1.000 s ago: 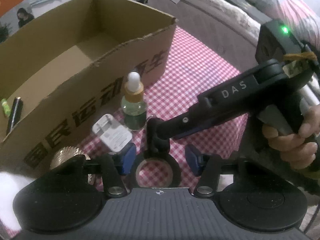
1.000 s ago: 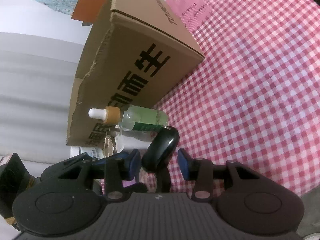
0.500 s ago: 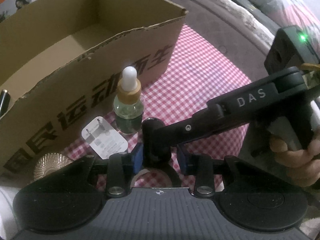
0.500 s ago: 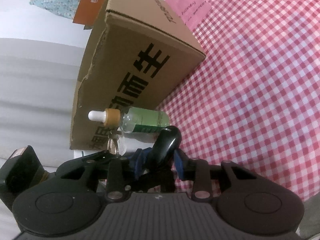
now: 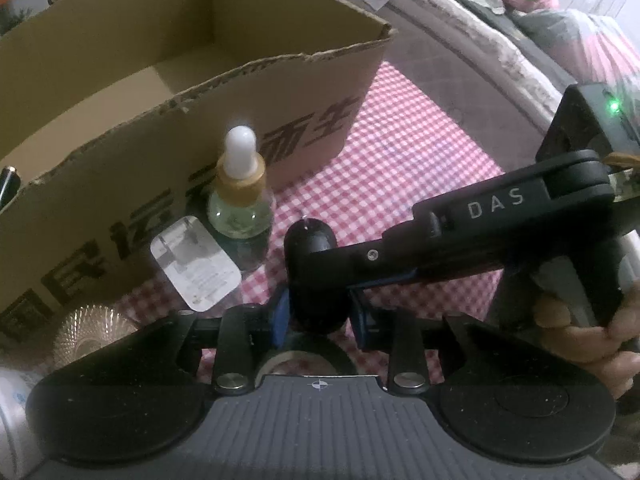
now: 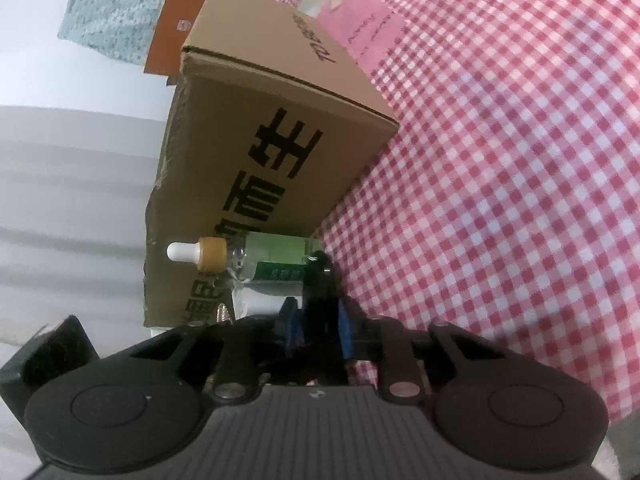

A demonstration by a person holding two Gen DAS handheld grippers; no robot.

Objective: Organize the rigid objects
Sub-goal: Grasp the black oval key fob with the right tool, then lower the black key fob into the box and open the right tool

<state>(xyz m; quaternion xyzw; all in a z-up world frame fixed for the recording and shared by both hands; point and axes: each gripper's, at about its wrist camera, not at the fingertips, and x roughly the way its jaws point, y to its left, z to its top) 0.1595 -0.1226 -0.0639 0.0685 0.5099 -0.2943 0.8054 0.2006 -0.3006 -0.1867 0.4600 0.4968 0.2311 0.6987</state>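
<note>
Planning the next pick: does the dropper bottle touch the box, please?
Cannot tell: both views show the dropper bottle overlapping the box, hiding any gap.

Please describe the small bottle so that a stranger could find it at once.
Find the big cardboard box on the checked cloth. The bottle stands against its printed front wall, beside a white charger. Only it has green liquid, a tan collar and a white dropper bulb.
</note>
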